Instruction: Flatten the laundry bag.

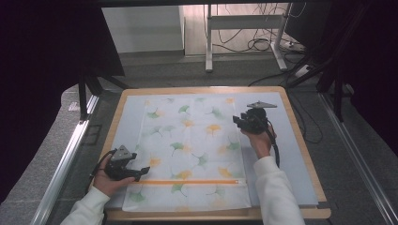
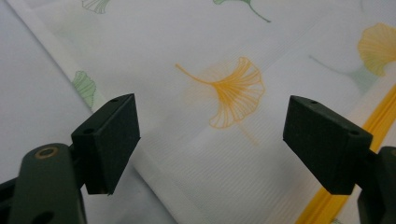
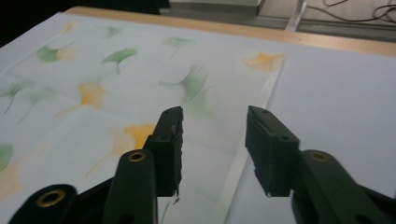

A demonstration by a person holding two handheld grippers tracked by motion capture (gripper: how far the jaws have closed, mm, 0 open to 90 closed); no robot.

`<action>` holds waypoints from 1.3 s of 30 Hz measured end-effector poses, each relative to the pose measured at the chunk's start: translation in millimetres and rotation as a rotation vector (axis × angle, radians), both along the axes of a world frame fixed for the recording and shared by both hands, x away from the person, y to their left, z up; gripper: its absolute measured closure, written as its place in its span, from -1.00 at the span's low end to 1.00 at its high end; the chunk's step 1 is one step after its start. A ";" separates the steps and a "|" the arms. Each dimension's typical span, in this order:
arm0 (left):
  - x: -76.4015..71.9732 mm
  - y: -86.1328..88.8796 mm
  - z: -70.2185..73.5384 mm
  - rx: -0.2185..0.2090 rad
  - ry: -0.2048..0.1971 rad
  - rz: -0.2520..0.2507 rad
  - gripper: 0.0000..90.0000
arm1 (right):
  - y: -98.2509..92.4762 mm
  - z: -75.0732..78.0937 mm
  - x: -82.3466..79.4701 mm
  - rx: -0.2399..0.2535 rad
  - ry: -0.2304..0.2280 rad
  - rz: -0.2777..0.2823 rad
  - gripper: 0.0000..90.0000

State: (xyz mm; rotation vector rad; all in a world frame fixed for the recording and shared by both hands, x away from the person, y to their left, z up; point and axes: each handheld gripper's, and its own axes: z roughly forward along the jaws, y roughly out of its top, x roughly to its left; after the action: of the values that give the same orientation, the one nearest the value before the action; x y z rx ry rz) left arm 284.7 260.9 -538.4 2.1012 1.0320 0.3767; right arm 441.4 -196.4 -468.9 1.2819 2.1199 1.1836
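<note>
Lying flat mid-table: leaf-print cloth [image 1: 187,150] | left gripper [image 1: 141,171] at its near-left edge, jaws spread wide, empty | right gripper [image 1: 238,123] over its far-right edge, jaws apart, seemingly clear of the fabric.

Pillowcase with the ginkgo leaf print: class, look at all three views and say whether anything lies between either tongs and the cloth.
Nothing visible does. The pillowcase lies flat on the table. The left tongs sit open at its left edge near the orange zip, the right tongs open over its right edge, with no object between.
</note>
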 end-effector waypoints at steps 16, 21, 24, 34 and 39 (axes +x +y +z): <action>-5.3 -11.2 7.2 -0.015 -0.019 -0.018 -0.60 | -18.4 -2.8 -79.6 -0.036 0.038 0.198 0.98; -6.8 -12.8 8.4 -0.016 -0.033 -0.022 -0.58 | -25.8 -8.4 -101.5 -0.039 0.048 0.214 0.98; -7.1 -12.7 8.9 -0.026 -0.031 -0.020 -0.57 | -30.2 -12.4 -114.4 -0.033 0.058 0.218 0.98; -8.3 -13.1 10.7 -0.040 -0.040 -0.023 -0.54 | -32.9 -24.7 -147.7 -0.032 0.101 0.250 0.98; -10.1 -18.4 12.6 -0.036 -0.042 -0.040 -0.53 | -28.0 -24.9 -163.7 -0.029 0.103 0.284 0.97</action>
State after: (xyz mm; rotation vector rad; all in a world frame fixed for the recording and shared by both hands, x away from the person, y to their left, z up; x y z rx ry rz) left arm 274.7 242.4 -525.9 2.0696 0.9647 0.3778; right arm 277.7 -224.3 -493.8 1.0750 2.4486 1.2136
